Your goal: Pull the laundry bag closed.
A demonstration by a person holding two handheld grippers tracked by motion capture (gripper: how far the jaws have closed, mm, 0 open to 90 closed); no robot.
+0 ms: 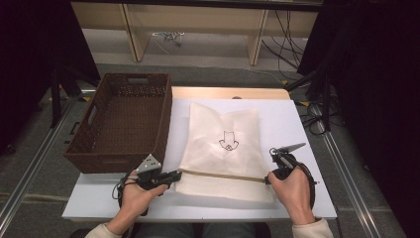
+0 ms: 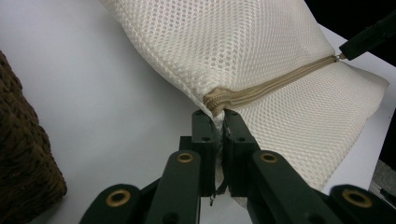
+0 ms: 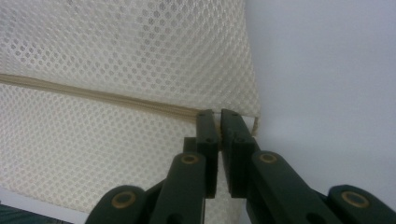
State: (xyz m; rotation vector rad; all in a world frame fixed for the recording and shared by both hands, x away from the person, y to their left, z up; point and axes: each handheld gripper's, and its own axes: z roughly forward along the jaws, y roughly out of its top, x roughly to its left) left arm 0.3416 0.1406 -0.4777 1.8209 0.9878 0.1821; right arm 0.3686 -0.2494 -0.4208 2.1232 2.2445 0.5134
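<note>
A white mesh bag (image 1: 223,139) with a small black drawing lies flat on the white table (image 1: 297,119). A tan zipper (image 1: 223,176) runs across its near part. My left gripper (image 1: 178,173) is shut on the bag's left edge, right at the zipper's end; in the left gripper view the mesh (image 2: 233,42) is pinched between the jaws (image 2: 219,116) just below the zipper (image 2: 275,81). My right gripper (image 1: 268,179) is shut on the zipper's right end. In the right gripper view its tips (image 3: 215,114) meet the zipper (image 3: 93,95) near the bag's corner.
A dark brown woven basket (image 1: 163,134) stands at the table's left, close beside my left hand, with nothing visible inside. Bare table lies right of the bag (image 3: 327,70). Beyond the far edge are wooden shelf legs and cables on the floor.
</note>
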